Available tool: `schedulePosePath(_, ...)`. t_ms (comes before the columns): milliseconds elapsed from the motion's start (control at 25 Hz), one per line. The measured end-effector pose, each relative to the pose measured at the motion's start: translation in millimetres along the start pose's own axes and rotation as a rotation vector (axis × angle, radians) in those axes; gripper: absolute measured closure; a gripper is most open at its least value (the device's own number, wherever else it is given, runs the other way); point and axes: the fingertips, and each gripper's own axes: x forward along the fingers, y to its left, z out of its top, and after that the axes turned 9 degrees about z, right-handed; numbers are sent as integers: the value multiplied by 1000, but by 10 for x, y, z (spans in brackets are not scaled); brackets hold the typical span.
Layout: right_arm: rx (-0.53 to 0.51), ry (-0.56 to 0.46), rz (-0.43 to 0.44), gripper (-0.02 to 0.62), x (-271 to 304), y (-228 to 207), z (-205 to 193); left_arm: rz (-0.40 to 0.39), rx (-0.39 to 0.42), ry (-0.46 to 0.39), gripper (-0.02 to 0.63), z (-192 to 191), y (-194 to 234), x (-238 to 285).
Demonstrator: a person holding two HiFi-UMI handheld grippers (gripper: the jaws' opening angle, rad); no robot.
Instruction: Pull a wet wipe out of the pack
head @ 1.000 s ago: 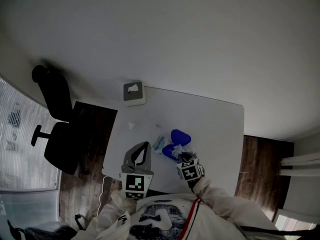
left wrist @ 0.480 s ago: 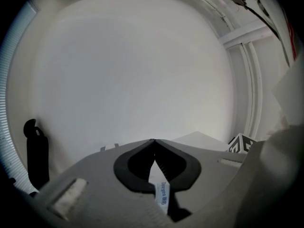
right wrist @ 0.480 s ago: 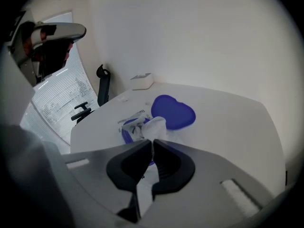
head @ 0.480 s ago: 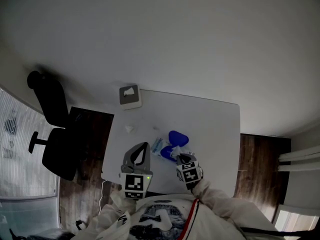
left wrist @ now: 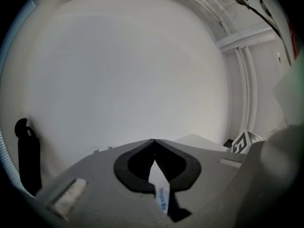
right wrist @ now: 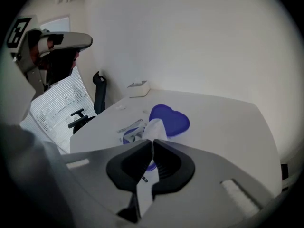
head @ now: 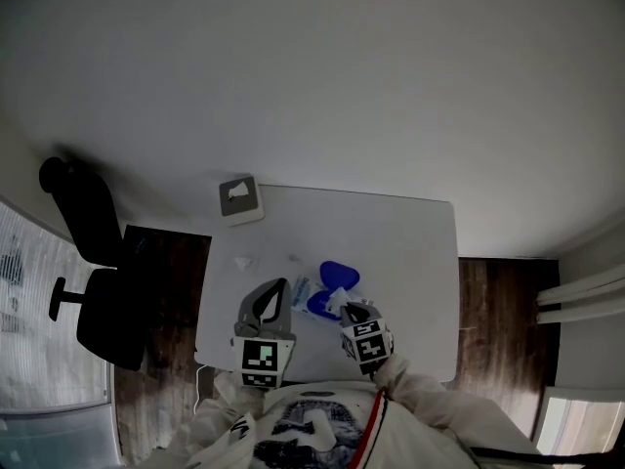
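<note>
We find a white table on dark wood flooring, a pale wall beyond, and an office chair outboard of the left claw. The left claw is closed on the edge of the wet wipe pack. The right claw, just beside the pack, pinches the wet wipe rising from it. Both grips match a second ago; only the framing has shifted.

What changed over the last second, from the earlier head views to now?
Mostly the head camera shifted: the table and chair slid leftward in its view. The right gripper, shut on the wipe, seems at most slightly higher above the pack. Nothing was newly grasped or released. The left gripper stays shut on the pack's edge.
</note>
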Motion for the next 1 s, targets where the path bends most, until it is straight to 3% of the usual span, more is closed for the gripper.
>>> schedulePosePath(680, 104, -155, -157, 583, -421, -245, 337, -129, 14, -43, 601, 132, -85, 224)
schedulePosePath(1000, 119, -246, -228, 583, -756, -337, 609, -154, 8, -81, 601, 267, -59, 281)
